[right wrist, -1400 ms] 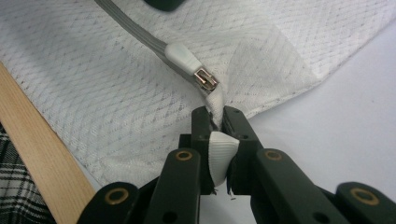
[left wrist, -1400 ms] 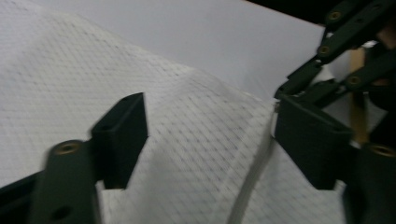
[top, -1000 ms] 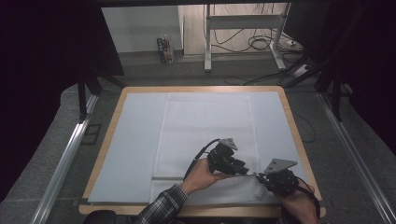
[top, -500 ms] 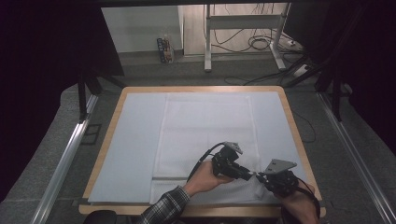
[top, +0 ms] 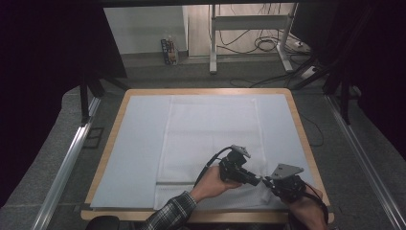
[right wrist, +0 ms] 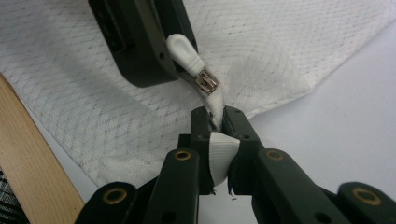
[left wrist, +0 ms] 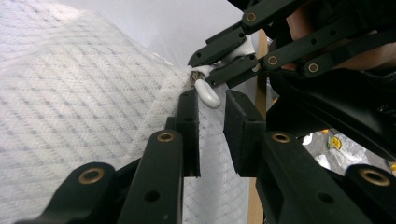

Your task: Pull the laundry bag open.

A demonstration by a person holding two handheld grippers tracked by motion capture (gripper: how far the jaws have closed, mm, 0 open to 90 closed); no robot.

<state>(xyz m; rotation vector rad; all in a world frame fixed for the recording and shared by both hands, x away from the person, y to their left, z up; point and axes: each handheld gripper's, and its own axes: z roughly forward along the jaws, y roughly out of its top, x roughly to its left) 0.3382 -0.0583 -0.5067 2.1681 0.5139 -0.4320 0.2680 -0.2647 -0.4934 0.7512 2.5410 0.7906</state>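
The white zipper pull [right wrist: 185, 52] sits at the near right corner of the white mesh laundry bag [top: 210, 139], which lies flat on the pale blue mat [top: 139, 143] covering the wooden table [top: 306, 139]. In the right gripper view the pull hangs from its metal slider [right wrist: 206, 83], pressed against 1 jaw of the left gripper [left wrist: 210, 121]. In the left gripper view the 2 jaws of that gripper stand apart, with the pull's rounded tip at the mouth of the gap, not pinched. Just beyond the slider, the right gripper [right wrist: 215, 122] is clamped on a bunched fold of the bag's corner fabric, lifting it slightly off the mat. From the high view both grippers meet nose to nose near the table's front right edge, and a plaid sleeve [top: 172, 213] leads to the left hand.
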